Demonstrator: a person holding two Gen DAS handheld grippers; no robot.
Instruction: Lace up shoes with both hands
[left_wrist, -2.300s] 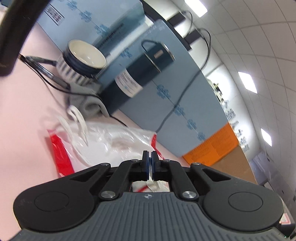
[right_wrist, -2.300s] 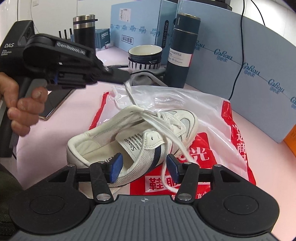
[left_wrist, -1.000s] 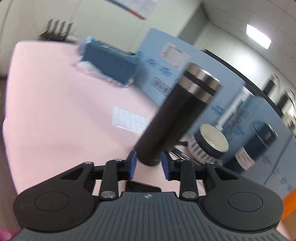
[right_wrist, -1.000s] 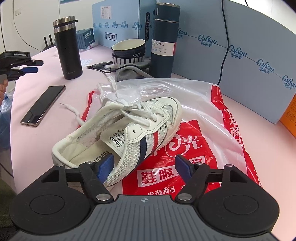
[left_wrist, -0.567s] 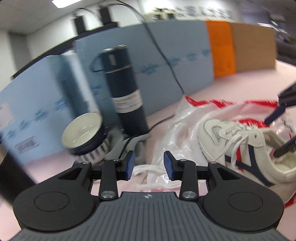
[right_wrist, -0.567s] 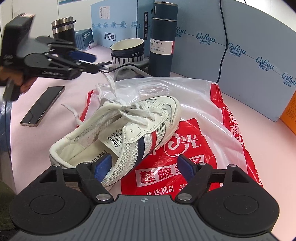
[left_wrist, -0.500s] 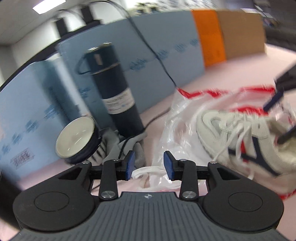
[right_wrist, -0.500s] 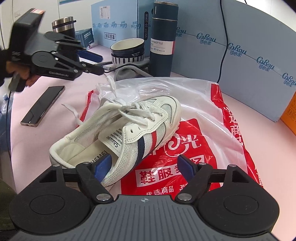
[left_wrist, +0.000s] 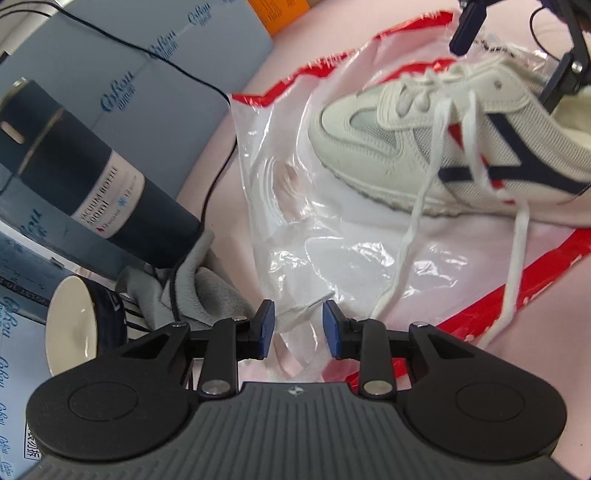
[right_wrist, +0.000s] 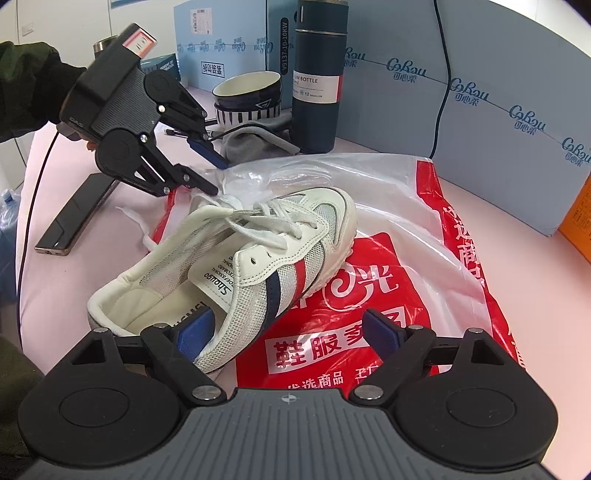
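Lying toe-away on the red bag (right_wrist: 369, 332), shoe (right_wrist: 258, 258) sat nearest right gripper (right_wrist: 284, 332), widening, empty; left gripper (left_wrist: 297, 328), part-spread, straddled what looked like a lace end (left_wrist: 310, 308).

The sneaker (left_wrist: 461, 140) heel runs off the left wrist view's right edge; the left gripper (right_wrist: 216, 175) hides a steel tumbler (right_wrist: 101, 45); the smartphone (right_wrist: 75, 216) is partly covered.
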